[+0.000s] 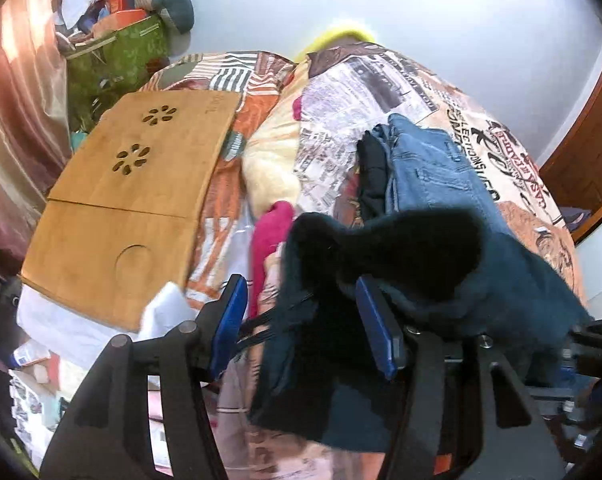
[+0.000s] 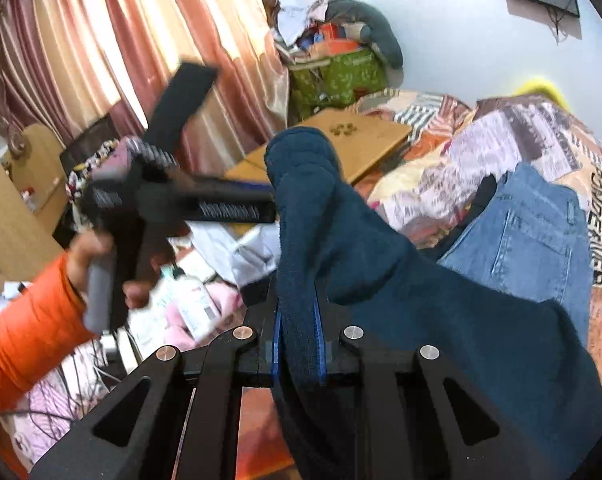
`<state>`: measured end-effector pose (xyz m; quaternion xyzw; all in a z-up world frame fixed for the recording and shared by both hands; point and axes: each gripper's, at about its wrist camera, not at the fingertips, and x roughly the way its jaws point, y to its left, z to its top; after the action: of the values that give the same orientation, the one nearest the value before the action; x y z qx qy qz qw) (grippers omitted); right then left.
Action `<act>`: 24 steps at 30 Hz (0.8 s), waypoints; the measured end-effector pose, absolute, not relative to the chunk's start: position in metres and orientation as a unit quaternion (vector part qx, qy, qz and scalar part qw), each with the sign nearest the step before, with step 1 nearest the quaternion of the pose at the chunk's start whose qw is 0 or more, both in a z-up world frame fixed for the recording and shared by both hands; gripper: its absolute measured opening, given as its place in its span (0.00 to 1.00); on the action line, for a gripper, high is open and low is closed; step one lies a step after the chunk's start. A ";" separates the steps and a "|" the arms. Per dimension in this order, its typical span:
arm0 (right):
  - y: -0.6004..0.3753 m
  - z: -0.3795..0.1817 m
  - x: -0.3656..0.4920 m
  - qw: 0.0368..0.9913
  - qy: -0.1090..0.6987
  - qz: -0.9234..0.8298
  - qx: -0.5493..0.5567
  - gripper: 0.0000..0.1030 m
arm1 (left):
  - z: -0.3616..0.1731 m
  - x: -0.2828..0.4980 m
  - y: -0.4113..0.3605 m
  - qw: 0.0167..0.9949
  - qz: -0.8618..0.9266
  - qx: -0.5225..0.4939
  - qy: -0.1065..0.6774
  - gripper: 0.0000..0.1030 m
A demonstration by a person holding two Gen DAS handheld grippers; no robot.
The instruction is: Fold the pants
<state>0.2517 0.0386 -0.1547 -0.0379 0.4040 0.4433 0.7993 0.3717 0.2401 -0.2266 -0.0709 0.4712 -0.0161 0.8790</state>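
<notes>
Dark teal fleece pants [image 2: 441,320] hang in the air above the bed. My right gripper [image 2: 297,344] is shut on a thick fold of them, which sticks up between its blue pads. My left gripper [image 1: 305,320] stands open; the teal pants [image 1: 401,252] drape over its right finger [image 1: 375,328] and hang in the gap, with black drawstrings across it. In the right wrist view the left gripper [image 2: 205,208] is held by a hand in an orange sleeve, to the left of the fabric.
Folded blue jeans [image 1: 433,168] and a dark garment [image 1: 375,176] lie on the patterned bedspread [image 1: 381,80]. A wooden lap tray [image 1: 133,208] lies on the bed's left. A pink cloth [image 1: 269,232], curtains [image 2: 101,52] and a cluttered green bag [image 2: 337,76] are around.
</notes>
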 end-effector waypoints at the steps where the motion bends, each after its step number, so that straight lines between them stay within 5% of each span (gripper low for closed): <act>1: 0.039 -0.160 0.252 0.796 0.411 0.443 -0.039 0.11 | -0.228 0.367 0.245 0.877 -0.013 -0.072 0.475 0.55; 12: 0.097 -0.237 0.245 0.723 0.516 0.445 -0.114 0.15 | -0.250 0.310 0.266 0.859 -0.014 -0.062 0.508 0.55; 15: 0.092 -0.233 0.244 0.726 0.522 0.435 -0.108 0.16 | -0.253 0.306 0.254 0.860 -0.031 -0.059 0.506 0.55; 21: 0.047 -0.199 0.230 0.746 0.509 0.420 -0.086 0.33 | -0.289 0.312 0.242 0.845 -0.017 -0.030 0.534 0.56; 24: 0.002 -0.181 0.225 0.774 0.493 0.390 -0.075 0.33 | -0.302 0.312 0.245 0.841 -0.007 -0.024 0.540 0.65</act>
<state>0.2254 0.0017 -0.1809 -0.0748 0.4931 0.3898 0.7741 0.3121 0.2451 -0.3016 -0.0243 0.5401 -0.0071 0.8412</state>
